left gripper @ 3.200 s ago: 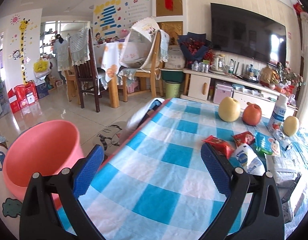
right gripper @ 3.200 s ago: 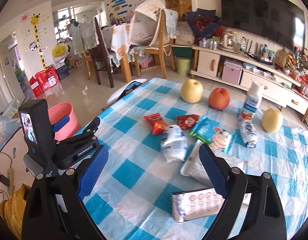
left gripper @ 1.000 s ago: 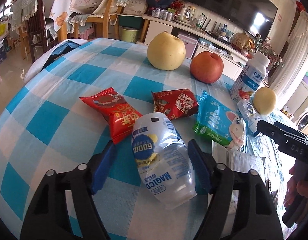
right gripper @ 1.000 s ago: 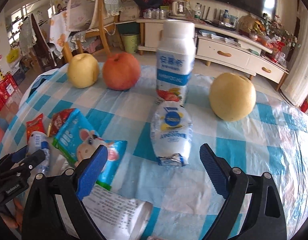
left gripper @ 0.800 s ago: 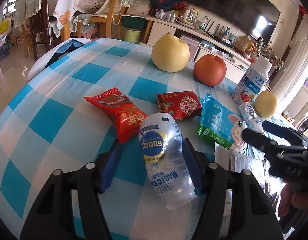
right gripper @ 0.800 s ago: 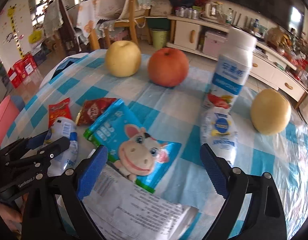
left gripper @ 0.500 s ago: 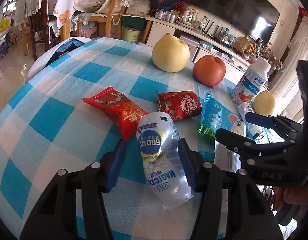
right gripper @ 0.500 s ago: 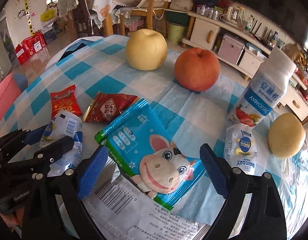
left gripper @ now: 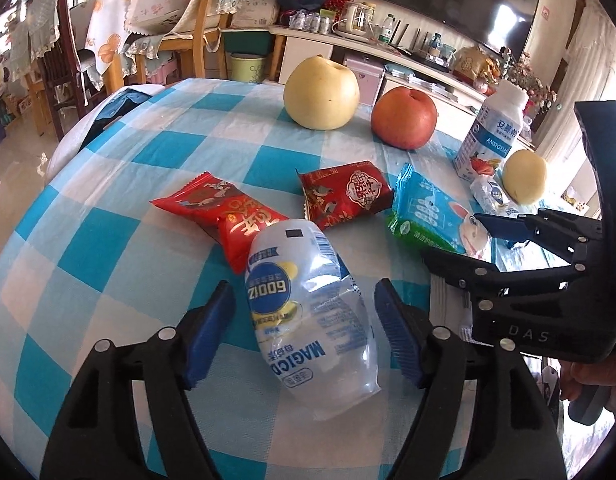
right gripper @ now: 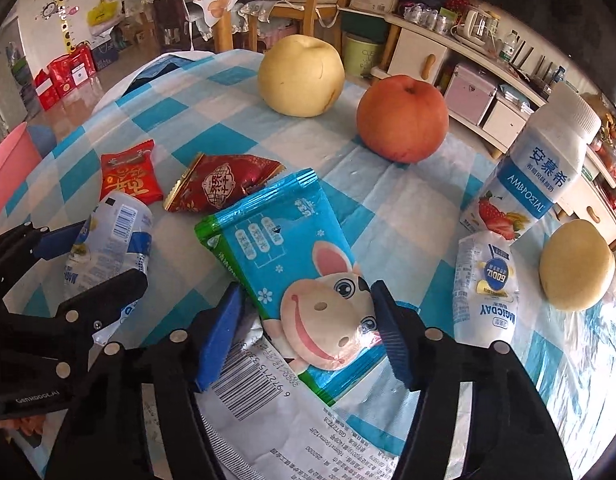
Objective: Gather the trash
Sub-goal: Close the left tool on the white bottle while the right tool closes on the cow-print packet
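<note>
A clear milk pouch (left gripper: 303,280) lies on the checked cloth between the blue pads of my left gripper (left gripper: 305,312). Those jaws are opening, with a gap showing on both sides of the pouch. My right gripper (right gripper: 305,308) is closing around a blue snack pack with a cartoon cow (right gripper: 283,248). Its pads stand at the pack's edges and no squeeze shows. Under the pack lies a white printed wrapper (right gripper: 287,420). Two red sweet wrappers (left gripper: 223,216) (left gripper: 344,196) lie just beyond the pouch. A second small milk pouch (right gripper: 488,284) lies to the right.
Two pears (right gripper: 301,76) (right gripper: 576,266), a red apple (right gripper: 402,118) and a yoghurt bottle (right gripper: 540,164) stand at the far side of the table (left gripper: 119,264). A pink bucket (right gripper: 3,168) sits on the floor to the left. Chairs and a TV cabinet lie beyond.
The right gripper swung left from the small milk pouch to the cow pack and its jaws narrowed. The left jaws pinched in on the clear pouch, then widened again.
</note>
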Available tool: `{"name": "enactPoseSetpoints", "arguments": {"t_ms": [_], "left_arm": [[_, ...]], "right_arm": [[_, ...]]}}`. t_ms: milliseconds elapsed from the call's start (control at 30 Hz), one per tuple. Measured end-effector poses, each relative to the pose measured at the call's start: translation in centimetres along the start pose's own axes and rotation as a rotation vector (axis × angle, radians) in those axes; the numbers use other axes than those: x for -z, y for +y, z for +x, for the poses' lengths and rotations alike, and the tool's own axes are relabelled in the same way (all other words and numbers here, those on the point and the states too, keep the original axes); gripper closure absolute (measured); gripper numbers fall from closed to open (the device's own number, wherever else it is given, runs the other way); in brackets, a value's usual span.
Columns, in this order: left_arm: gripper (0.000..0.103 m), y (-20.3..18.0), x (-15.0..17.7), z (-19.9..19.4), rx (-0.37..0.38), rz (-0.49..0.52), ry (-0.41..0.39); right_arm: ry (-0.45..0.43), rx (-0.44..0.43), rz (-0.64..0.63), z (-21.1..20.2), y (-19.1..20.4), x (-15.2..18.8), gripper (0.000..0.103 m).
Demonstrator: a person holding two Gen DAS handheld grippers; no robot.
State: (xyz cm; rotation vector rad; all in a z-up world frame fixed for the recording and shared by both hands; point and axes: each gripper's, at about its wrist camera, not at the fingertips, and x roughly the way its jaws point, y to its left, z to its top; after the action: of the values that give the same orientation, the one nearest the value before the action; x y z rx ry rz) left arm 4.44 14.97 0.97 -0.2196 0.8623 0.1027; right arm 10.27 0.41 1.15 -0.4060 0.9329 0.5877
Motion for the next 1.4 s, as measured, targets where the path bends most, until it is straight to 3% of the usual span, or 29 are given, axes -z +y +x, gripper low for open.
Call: {"name": "enactPoseSetpoints", "arguments": {"t_ms": [67, 133, 200, 267, 467, 833, 1400], "left_arm": [[0.03, 0.1, 0.0, 0.0, 0.004, -0.002, -0.001], [0.036, 0.0, 0.1, 0.0, -0.011, 0.003, 0.0], [0.051, 0.0, 0.1, -0.1, -0.012, 0.008, -0.002], [0.058, 0.1, 0.1, -0.1, -0.016, 0.007, -0.002], [0.071, 0.1, 0.5, -0.5, 0.026, 0.009, -0.001], [0.076, 1.5, 1.5, -1.8, 0.07, -0.027, 0.0], [0.078, 4.2, 3.3, -6.0, 0.131, -0.034, -0.04]], "right_arm": [[-0.003, 0.003, 0.007, -0.1, 0.0, 0.2, 0.047], [-0.002, 0.006, 0.006, -0.3, 0.2, 0.4, 0.051], [0.0, 0.007, 0.006, -0.5, 0.3, 0.6, 0.054], [-0.001, 0.013, 0.005, -0.7, 0.5, 0.8, 0.056], [0.007, 0.041, 0.0, -1.4, 1.4, 0.9, 0.062], [0.01, 0.081, -0.007, -3.1, 2.6, 1.5, 0.068], [-0.101, 0.137, 0.048, -9.4, 4.5, 1.4, 0.069]]}}
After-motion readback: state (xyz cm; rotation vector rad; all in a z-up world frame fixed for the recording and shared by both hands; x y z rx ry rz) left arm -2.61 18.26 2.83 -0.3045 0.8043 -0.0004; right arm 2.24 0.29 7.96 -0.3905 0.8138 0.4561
